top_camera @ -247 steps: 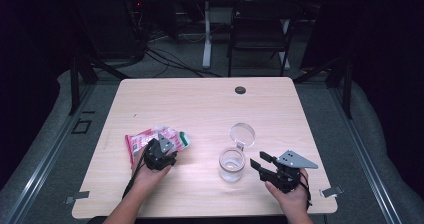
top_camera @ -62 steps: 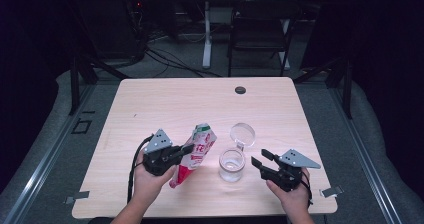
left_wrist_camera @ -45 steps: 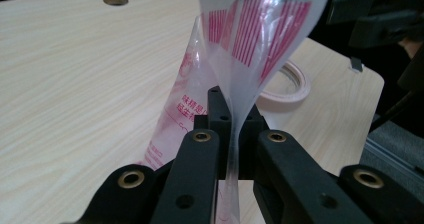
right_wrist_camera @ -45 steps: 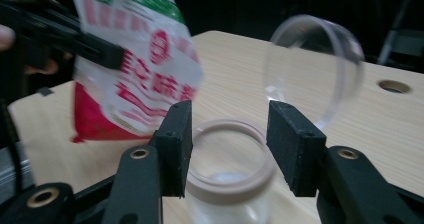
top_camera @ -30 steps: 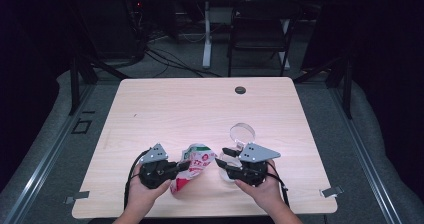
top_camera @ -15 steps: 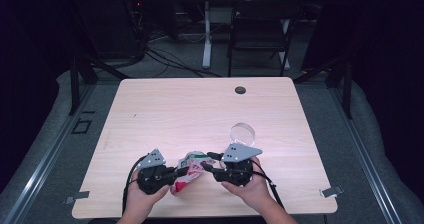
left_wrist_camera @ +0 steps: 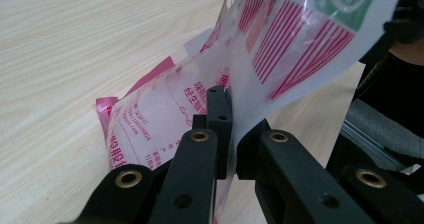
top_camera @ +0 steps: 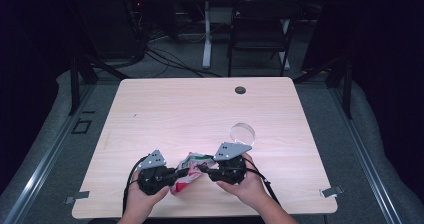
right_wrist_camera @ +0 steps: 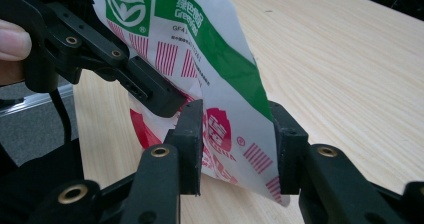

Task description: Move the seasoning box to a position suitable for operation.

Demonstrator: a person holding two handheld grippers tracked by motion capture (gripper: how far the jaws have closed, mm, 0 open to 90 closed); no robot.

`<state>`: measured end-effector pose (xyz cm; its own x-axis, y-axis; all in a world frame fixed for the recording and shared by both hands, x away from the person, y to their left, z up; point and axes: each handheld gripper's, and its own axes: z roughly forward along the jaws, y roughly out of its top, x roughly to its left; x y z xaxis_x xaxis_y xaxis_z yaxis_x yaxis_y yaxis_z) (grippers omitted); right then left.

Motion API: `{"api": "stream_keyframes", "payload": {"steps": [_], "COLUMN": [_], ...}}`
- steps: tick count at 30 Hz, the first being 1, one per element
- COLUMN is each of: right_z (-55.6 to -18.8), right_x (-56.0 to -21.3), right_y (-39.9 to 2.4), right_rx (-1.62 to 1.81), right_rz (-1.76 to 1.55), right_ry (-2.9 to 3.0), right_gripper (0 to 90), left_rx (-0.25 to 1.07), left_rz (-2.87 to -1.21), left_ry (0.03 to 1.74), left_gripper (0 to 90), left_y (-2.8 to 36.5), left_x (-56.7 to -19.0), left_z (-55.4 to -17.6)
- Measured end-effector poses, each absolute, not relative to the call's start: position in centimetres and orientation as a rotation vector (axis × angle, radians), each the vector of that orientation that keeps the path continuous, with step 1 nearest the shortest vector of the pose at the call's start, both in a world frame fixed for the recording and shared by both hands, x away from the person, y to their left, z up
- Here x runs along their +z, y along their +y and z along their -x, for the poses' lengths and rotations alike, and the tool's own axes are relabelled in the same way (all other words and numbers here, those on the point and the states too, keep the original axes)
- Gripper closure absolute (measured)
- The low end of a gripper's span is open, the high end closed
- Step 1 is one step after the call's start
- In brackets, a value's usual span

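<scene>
The left hand-held gripper is clamped on the printed plastic snack bag – held just above the tabletop near its front edge. The right hand-held gripper has just been closing, jaws either side of the bag's green-and-white end – not yet pinching it.

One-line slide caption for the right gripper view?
Right gripper, jaws closing around the edge of a red, green and white plastic bag, which the left gripper already pinches above the wooden table.

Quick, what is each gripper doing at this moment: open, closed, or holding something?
Left gripper: shut on the red-and-white printed plastic bag.
Right gripper: open, jaws just closing, bag's edge between them, not yet pinched.
</scene>
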<state>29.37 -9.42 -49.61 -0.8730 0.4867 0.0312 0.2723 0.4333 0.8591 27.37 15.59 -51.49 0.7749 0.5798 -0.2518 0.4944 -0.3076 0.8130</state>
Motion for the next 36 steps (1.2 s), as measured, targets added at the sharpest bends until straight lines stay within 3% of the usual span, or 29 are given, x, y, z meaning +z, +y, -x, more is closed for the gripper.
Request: {"api": "stream_keyframes", "payload": {"steps": [12,20,28,36], "right_z": [-29.60,-29.62,-29.64,-29.50], "right_x": [-49.75,-49.82,-49.79,-49.65], "right_y": [-9.11,-9.08,-9.16,-9.00], "right_rx": [1.389,1.391,1.383,1.379], "right_rz": [-0.657,-0.669,-0.678,-0.686], "right_ry": [2.527,2.558,2.568,2.549], "right_gripper": [74.8,88.2,90.0,90.0], "left_rx": [0.090,0.098,0.099,0.208], "left_rz": [-1.953,-1.961,-1.963,-2.010], "left_ry": [0.812,0.806,0.807,0.780], "left_gripper": [88.0,88.1,86.6,79.6], "left_y": [15.49,15.37,15.27,14.90], "left_x": [-51.65,-51.72,-51.74,-51.65], "left_z": [-27.41,-27.38,-27.34,-27.00]}}
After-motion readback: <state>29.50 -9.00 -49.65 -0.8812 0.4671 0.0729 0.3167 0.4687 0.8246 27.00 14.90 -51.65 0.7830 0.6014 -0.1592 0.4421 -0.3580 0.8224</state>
